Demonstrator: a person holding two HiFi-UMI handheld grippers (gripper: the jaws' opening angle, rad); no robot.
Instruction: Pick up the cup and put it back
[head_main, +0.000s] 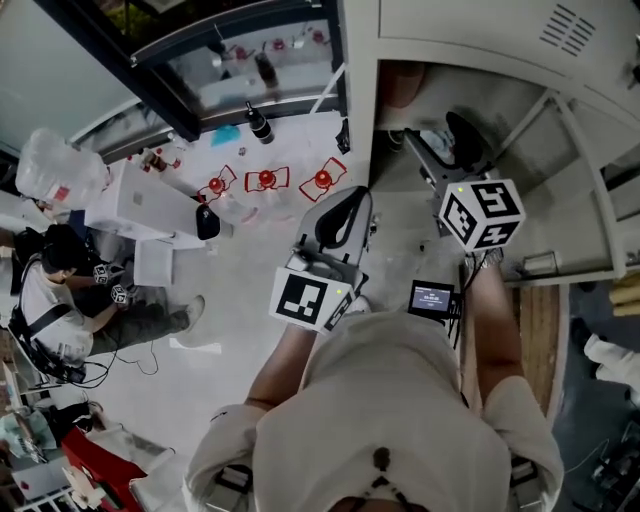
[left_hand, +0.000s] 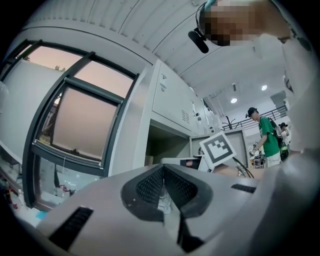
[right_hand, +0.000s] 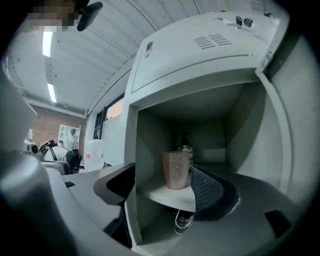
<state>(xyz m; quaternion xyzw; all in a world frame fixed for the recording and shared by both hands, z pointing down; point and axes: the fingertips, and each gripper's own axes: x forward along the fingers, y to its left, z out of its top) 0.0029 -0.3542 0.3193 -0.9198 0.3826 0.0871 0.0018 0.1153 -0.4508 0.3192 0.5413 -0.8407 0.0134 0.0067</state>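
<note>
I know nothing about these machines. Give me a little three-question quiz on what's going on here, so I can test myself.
1. True or false: the cup stands upright on the cabinet shelf.
2. Choose one. The jaws of the right gripper are: A) clamped on the cup; B) apart, not gripping the cup; C) closed together.
3. What stands just behind the cup?

Key: 1 true. 2 B. 3 a pump bottle.
</note>
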